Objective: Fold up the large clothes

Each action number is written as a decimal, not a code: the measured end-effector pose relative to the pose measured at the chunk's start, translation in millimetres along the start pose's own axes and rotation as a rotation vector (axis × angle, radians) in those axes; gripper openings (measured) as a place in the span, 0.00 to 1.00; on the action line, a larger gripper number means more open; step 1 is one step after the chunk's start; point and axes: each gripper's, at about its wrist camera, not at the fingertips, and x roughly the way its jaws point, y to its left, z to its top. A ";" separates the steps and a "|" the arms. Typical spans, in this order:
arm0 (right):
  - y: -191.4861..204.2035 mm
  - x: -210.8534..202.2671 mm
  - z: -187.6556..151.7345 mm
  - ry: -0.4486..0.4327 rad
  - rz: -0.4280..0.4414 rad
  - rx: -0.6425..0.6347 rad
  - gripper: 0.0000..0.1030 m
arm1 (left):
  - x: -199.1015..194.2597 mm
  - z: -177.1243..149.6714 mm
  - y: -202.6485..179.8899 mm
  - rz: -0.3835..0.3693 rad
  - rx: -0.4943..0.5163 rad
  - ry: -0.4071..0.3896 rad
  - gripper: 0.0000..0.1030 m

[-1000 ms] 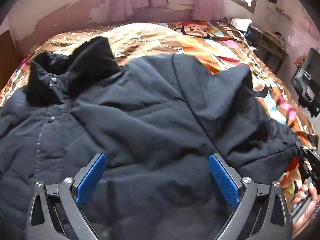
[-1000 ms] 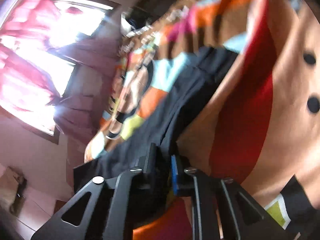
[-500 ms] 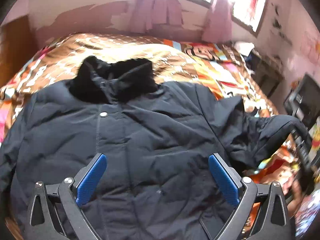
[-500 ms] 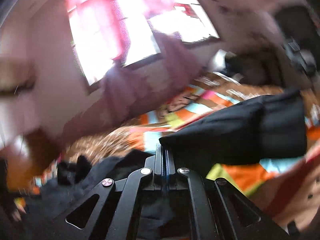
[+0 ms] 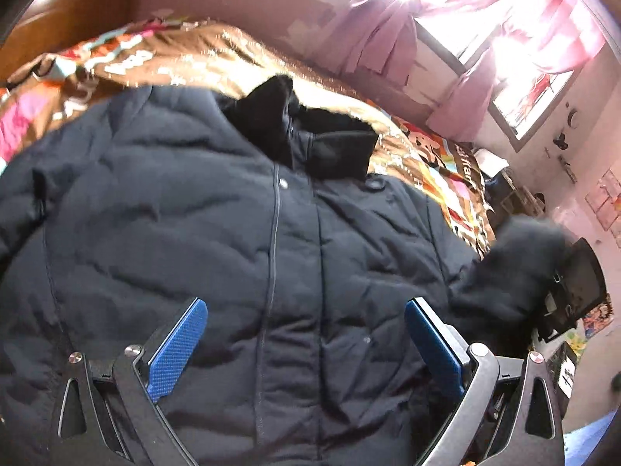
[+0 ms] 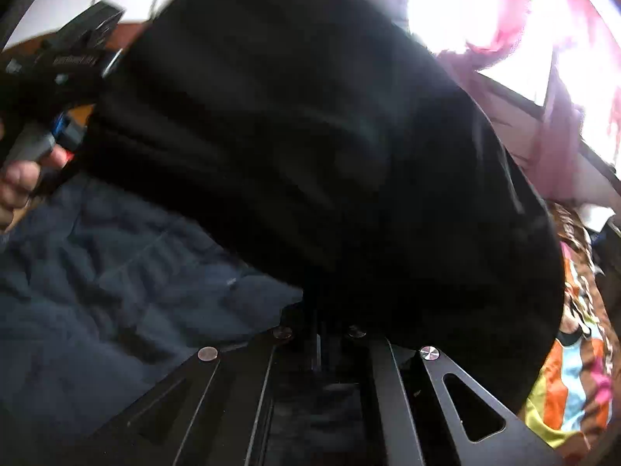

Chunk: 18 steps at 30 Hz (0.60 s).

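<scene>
One dark padded jacket [image 5: 240, 240] lies front-up across one bed covered by a bright cartoon-print bedspread [image 5: 174, 58]. Its black collar [image 5: 306, 132] points toward the wall with the windows, and two snap buttons show near the collar: one silver on the front placket, one dark just below the collar edge.

The left gripper [image 5: 306, 334] hovers above the jacket's lower front with its jaws spread wide; its two blue pads [image 5: 176, 349] stand well apart and nothing is between them. In the right wrist view one hand [image 6: 17, 182] shows at the left edge, wrapped around that gripper's handle.

The right gripper [image 6: 322, 334] has its jaws drawn together on one sleeve [image 6: 310, 136] of the jacket, which is lifted and drapes large and blurred over the jacket body, filling most of the right wrist view. From the left wrist view the same raised sleeve appears as a dark blur at the jacket's right side.

Two bright windows with pink curtains [image 5: 384, 42] sit in the far wall; one dark monitor-like object [image 5: 578, 283] stands at the right edge
</scene>
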 end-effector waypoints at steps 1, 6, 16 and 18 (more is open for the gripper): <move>5.2 2.6 0.1 0.018 0.011 -0.006 0.02 | 1.9 -2.8 2.6 -0.011 -0.004 0.009 0.99; 9.4 9.0 1.9 0.068 0.078 0.039 0.13 | 17.2 -13.8 6.6 -0.058 -0.031 0.039 0.99; -29.8 -5.2 -38.9 -0.001 0.158 0.110 0.50 | 67.7 -23.2 16.9 -0.161 -0.218 0.142 0.98; -37.8 -6.5 -39.6 -0.037 0.134 0.122 0.50 | 72.4 -23.2 14.9 -0.161 -0.243 0.141 0.98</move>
